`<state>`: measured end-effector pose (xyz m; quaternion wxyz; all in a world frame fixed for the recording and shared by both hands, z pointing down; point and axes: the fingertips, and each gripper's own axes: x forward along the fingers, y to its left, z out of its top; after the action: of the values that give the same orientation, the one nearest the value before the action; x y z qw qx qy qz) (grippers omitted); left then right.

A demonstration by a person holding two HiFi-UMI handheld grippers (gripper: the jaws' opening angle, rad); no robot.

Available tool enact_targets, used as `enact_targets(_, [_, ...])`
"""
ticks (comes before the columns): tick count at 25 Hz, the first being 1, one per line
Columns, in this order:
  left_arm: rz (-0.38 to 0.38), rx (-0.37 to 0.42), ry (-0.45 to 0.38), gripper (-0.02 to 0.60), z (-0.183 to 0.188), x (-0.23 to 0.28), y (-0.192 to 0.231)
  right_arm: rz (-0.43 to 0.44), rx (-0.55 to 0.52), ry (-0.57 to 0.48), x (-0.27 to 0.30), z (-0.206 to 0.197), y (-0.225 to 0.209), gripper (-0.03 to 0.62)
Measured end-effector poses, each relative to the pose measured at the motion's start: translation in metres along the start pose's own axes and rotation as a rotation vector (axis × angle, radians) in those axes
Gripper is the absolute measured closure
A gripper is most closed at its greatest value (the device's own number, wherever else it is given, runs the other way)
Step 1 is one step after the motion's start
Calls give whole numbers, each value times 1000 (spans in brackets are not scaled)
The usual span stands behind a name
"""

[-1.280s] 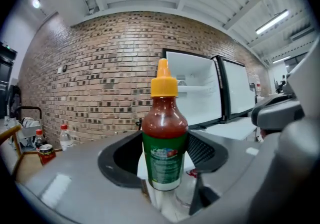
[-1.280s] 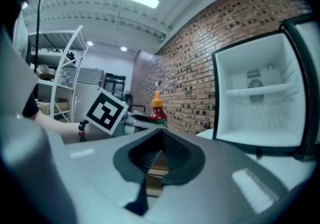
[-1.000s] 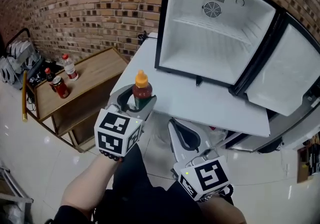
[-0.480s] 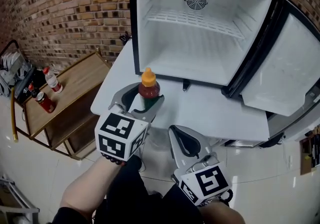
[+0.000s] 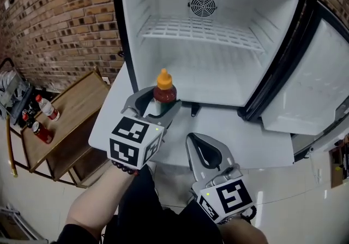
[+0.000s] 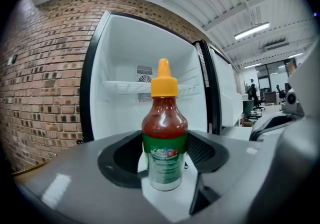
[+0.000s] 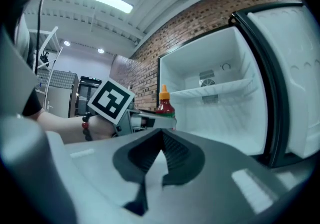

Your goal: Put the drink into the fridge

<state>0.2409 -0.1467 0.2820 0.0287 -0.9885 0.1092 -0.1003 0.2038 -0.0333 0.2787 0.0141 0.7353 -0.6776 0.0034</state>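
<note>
The drink is a small bottle point(image 5: 164, 91) of red liquid with an orange cap and a green label. My left gripper point(image 5: 157, 102) is shut on it at the label and holds it upright. In the left gripper view the bottle point(image 6: 164, 133) stands between the curved pads, with the open fridge point(image 6: 130, 102) straight behind it. The fridge point(image 5: 212, 68) has a white inside and a wire shelf point(image 5: 202, 29). The bottle hangs over the white table just before the fridge's lower left opening. My right gripper point(image 5: 193, 140) is shut on nothing, lower and to the right; its own view shows the jaws point(image 7: 163, 132) meeting.
The fridge stands on a white table point(image 5: 245, 136), its door point(image 5: 313, 90) swung wide to the right. At the left a low wooden cart point(image 5: 65, 112) carries two bottles point(image 5: 44, 106) beside a brick wall point(image 5: 60, 24).
Both grippers have moved forward towards the fridge. The bottle, held the same way, has gone from over the table's near edge to just before the fridge opening.
</note>
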Motion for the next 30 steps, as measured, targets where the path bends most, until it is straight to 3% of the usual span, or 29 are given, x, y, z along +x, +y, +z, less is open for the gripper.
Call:
enact_targets(12, [-15, -31, 18, 301, 4, 75, 35, -51, -10, -18, 39, 8, -58, 594])
enact_targets(30, [54, -48, 24, 301, 10, 131, 83, -62, 2, 0, 67, 3, -89, 594])
